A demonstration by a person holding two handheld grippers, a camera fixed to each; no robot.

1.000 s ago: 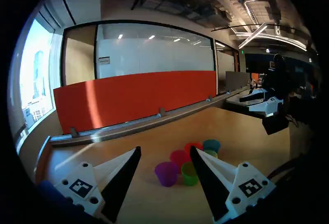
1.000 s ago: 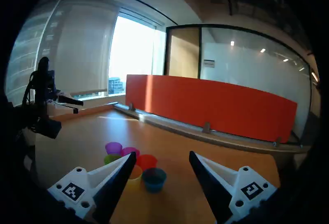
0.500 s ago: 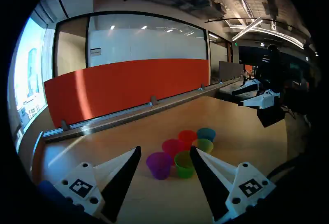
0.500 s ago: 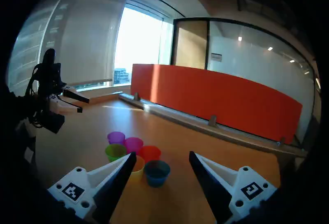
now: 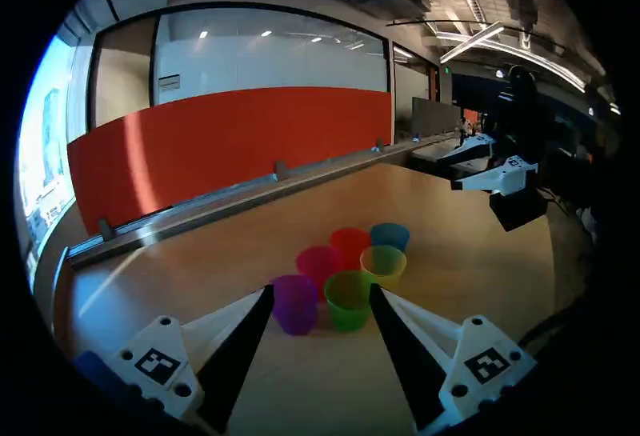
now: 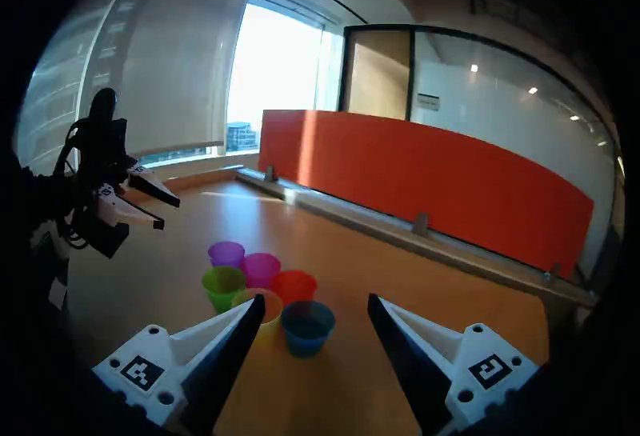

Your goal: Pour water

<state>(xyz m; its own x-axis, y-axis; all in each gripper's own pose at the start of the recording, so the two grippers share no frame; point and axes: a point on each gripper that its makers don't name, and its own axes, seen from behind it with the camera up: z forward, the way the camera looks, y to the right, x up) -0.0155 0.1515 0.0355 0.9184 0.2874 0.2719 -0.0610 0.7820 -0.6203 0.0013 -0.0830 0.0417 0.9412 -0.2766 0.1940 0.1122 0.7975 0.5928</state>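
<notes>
Sits nearer than a second ago: looking along the left gripper [image 5: 321, 290], finds the cluster of cups [image 5: 340, 276] larger and slid down to the lower centre, right at the fingertips instead of beyond them. Shows the same closing-in along the right gripper [image 6: 316, 300], with the cluster pulled out from behind the left finger into the lower middle.

Keeps both claws spread wide and gripping nothing, clear of every cup; likely held that open so as to straddle a cup on arrival.

Finds six small plastic cups bunched on the wooden table [image 5: 480, 260], touching or nearly so. From the left gripper view, puts the purple cup [image 5: 294, 304] and green cup [image 5: 347, 300] nearest, at lower centre by the fingertips, the magenta cup [image 5: 318, 264] and yellow cup [image 5: 383, 264] just behind, the red cup [image 5: 350, 246] and blue cup [image 5: 390, 237] farthest, toward mid-frame. From the right gripper view, reverses that order, with the blue cup at lower centre between the fingers and the purple cup at the back. Points to an approach from opposite sides of the bunch. Also catches the right gripper at the right edge of the left gripper view, held above the table, well apart from the cups.

Cannot tell which cup holds water; too small and shaded to read the insides.

Looks like the reach stage: nothing lifted, no pouring begun. Calls for care next: risks nudging neighbours when closing on one cup in so tight a bunch.
</notes>
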